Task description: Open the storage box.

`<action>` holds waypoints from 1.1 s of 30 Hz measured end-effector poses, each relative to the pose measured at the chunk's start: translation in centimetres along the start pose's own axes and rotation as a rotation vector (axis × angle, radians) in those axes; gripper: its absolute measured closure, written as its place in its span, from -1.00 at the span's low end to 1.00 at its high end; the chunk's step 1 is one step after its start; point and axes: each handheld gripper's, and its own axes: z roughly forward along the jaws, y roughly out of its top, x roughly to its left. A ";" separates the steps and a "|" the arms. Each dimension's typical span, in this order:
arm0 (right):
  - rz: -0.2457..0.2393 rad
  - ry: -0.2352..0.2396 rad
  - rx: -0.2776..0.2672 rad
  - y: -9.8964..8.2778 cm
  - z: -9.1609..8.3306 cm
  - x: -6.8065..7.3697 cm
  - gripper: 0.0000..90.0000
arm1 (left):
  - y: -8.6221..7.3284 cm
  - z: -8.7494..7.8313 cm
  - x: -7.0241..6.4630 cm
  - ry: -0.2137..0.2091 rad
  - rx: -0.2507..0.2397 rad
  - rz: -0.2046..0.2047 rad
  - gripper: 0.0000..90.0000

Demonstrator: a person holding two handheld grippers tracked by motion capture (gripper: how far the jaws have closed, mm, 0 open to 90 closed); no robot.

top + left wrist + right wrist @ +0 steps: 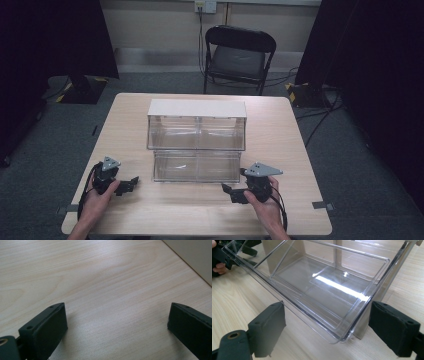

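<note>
- Clear plastic makes up the two-tier bin unit (196,137), which stands on the pale wood bench (280,210) with a white top panel and see-through drawers.
- Its lower drawer (319,287) is pulled out toward the person and sits just ahead of the right gripper (327,327); the drawer's near corner lies between that gripper's black fingers (268,327), touching neither pad.
- The right fingers stand wide apart in the right gripper view, nothing held (the drawer rim runs slantwise from the upper left down to the space between them).
- In the high view the right gripper (235,192) rests low at the bench's near edge, just beside the drawer's right front corner, a hand wrapped round its body.
- The left gripper (131,184) lies near the drawer's left front corner, apart from it.
- Its fingers (47,327) are spread wide over bare wood, with nothing between them; the bench grain runs on beyond the tips.
- Beyond the bench stands a black folding chair (239,57).
</note>
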 end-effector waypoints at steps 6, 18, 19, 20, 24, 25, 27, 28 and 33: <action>-0.007 0.008 -0.009 0.2 -0.2 0.0 -0.72 | 0.0 0.0 0.0 0.000 0.000 0.001 -0.96; 0.003 -0.013 -0.024 0.4 -0.5 -0.2 -0.69 | 0.0 0.0 0.0 0.000 0.000 0.000 -0.96; 0.003 -0.013 -0.024 0.4 -0.5 -0.2 -0.69 | 0.0 0.0 0.0 0.000 0.000 0.000 -0.96; 0.005 -0.012 -0.022 0.4 -0.5 -0.2 -0.70 | 0.0 0.0 0.0 0.000 0.000 0.001 -0.96; 0.008 -0.012 -0.024 0.4 -0.4 -0.2 -0.70 | 0.0 0.0 0.0 0.000 0.000 0.001 -0.96; 0.008 -0.011 -0.025 0.4 -0.4 -0.2 -0.70 | 0.0 0.0 0.0 0.000 0.000 0.000 -0.96; 0.008 -0.009 -0.027 0.5 -0.4 -0.2 -0.70 | 0.0 0.0 0.0 0.000 0.000 0.001 -0.96; 0.009 -0.009 -0.029 0.5 -0.4 -0.2 -0.70 | 0.0 0.0 0.0 0.001 0.000 0.001 -0.96; 0.006 -0.010 -0.033 0.7 -0.4 -0.2 -0.70 | 0.0 0.0 0.0 0.001 0.000 0.001 -0.96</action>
